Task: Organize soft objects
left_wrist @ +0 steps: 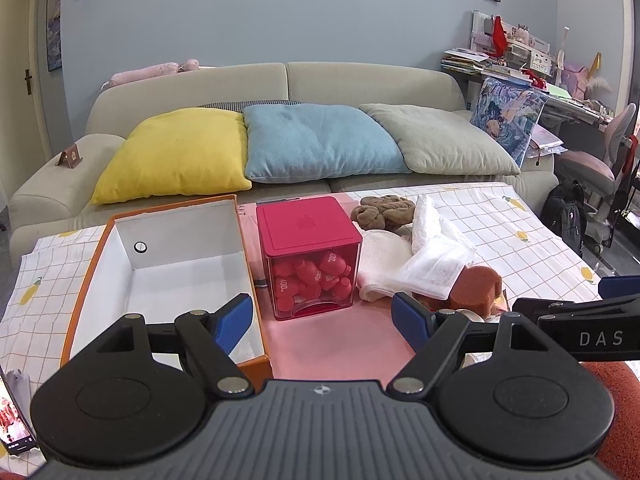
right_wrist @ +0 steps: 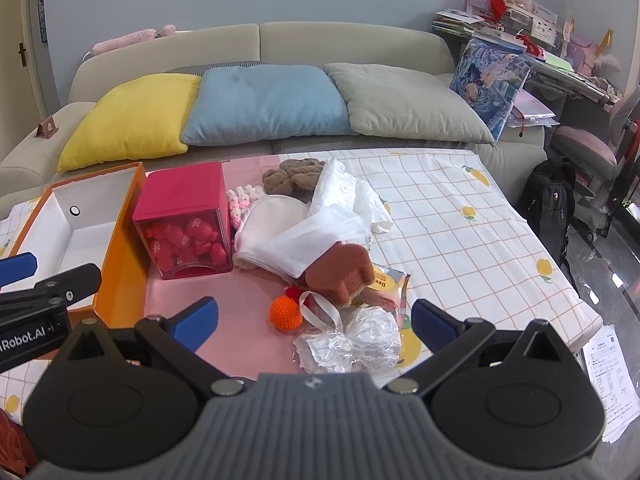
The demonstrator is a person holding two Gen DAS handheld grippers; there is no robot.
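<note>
Right wrist: hand-held gripper point(right_wrist: 314, 320) agape — over orange crochet ball point(right_wrist: 285, 314).

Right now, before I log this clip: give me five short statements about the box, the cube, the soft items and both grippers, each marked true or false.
1. The orange box holds soft items. False: its white interior shows only a small round fitting on the back wall.
2. The red cube container stands between the orange box and the pile of cloths. True.
3. The right gripper is clamped on the orange crocheted ball. False: its jaws are spread wide, and the ball lies free on the pink mat.
4. The left gripper is open and holds nothing. True.
5. The brown sponge lies inside the red cube container. False: it lies outside, beside the white cloth.
</note>
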